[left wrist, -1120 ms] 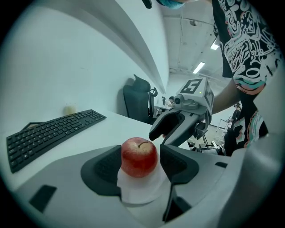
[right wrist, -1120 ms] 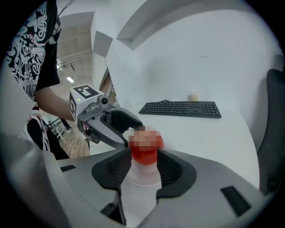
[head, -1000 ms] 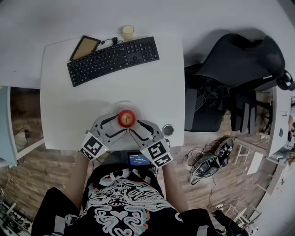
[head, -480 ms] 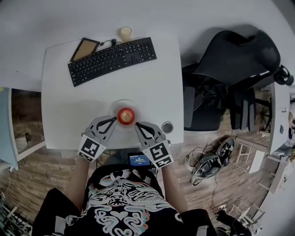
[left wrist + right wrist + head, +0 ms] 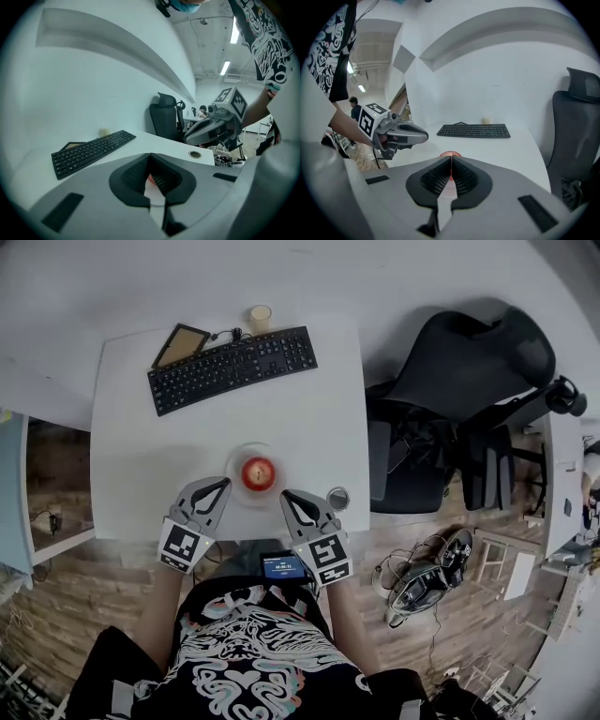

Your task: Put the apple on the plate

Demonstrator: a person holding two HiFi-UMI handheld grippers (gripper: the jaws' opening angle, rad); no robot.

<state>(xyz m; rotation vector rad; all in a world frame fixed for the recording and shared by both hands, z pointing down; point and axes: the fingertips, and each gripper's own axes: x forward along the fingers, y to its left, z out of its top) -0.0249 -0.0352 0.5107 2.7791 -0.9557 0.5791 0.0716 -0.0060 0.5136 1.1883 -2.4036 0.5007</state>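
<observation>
A red apple (image 5: 259, 472) rests on a clear round plate (image 5: 234, 461) near the front edge of the white desk (image 5: 309, 418). My left gripper (image 5: 221, 486) sits just left of the plate, shut and empty. My right gripper (image 5: 287, 496) is just right of the plate and a little nearer the person, also shut and empty. In the left gripper view the closed jaws (image 5: 150, 157) hide all but a sliver of the apple (image 5: 151, 179). The right gripper view shows the apple's top (image 5: 450, 153) just past the closed jaws (image 5: 451, 159), and the left gripper (image 5: 401, 133) beside it.
A black keyboard (image 5: 232, 367), a tablet (image 5: 182, 345) and a pale cup (image 5: 260, 317) lie at the desk's far side. A small round dark-rimmed thing (image 5: 338, 499) sits by the front right corner. A black office chair (image 5: 469, 399) stands to the right.
Both grippers were against the apple with wide jaws. They have come away from it, drawn back toward the person and shut. The apple stays on the plate.
</observation>
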